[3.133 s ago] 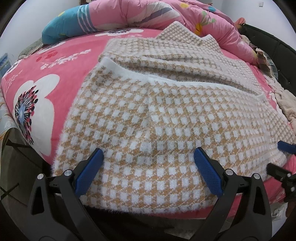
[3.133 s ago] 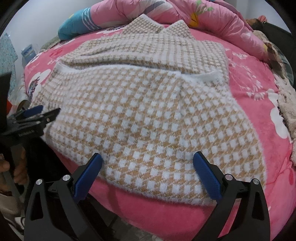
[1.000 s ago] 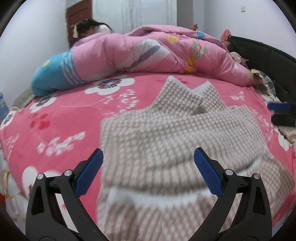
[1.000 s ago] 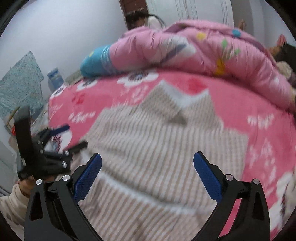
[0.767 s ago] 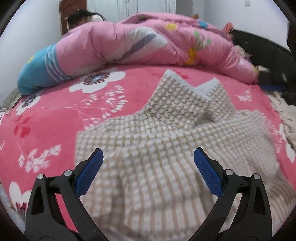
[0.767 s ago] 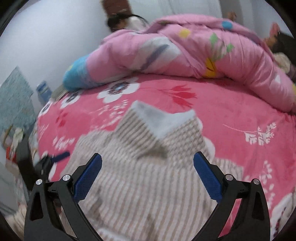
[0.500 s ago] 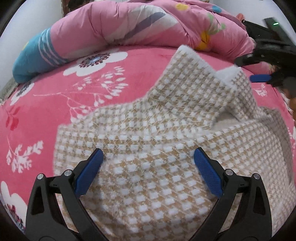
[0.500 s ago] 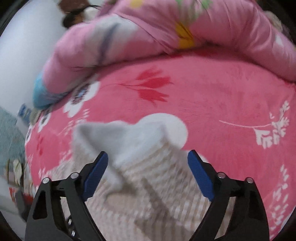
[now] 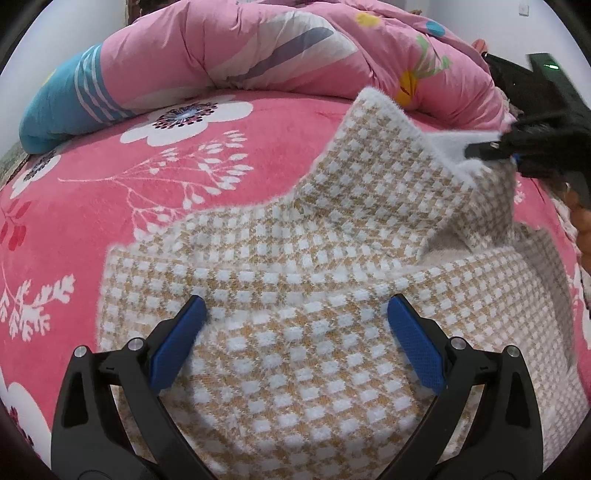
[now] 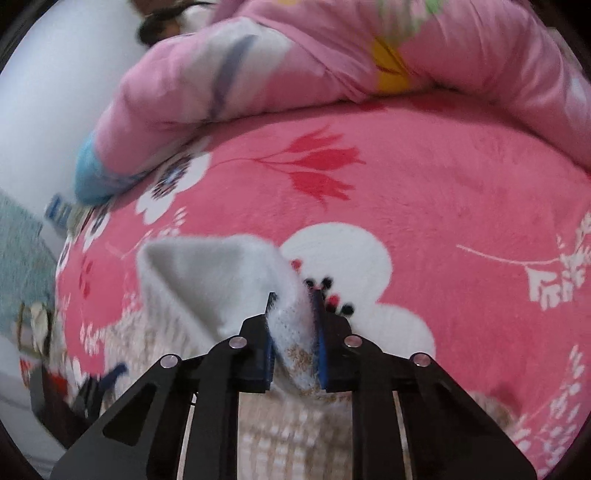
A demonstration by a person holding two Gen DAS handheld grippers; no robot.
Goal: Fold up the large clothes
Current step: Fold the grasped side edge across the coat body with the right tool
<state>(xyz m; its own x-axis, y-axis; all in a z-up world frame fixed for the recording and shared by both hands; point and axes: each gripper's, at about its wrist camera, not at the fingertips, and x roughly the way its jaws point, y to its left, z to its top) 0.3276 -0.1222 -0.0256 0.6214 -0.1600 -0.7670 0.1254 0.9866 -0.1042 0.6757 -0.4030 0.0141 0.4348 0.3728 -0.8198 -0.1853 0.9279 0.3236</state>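
Observation:
A tan-and-white checked fuzzy sweater [image 9: 295, 302] lies partly folded on the pink bed. Its two white-edged sleeve cuffs point toward the far side. My left gripper [image 9: 295, 332] is open and hovers over the sweater's near part, holding nothing. My right gripper [image 10: 293, 325] is shut on the white edge of the right cuff [image 10: 291, 332] and lifts it slightly. The right gripper also shows in the left wrist view [image 9: 495, 151] at the far right, pinching that cuff [image 9: 465, 144].
A pink floral blanket [image 9: 110, 192] covers the bed. A rolled pink and blue quilt [image 9: 229, 62] lies along the far side, with a person's dark hair [image 10: 162, 18] behind it. More clothes lie at the right edge.
Both grippers moved from the sweater's near hem across to its far end. The right gripper closed on the right cuff's white edge. The left gripper stayed open.

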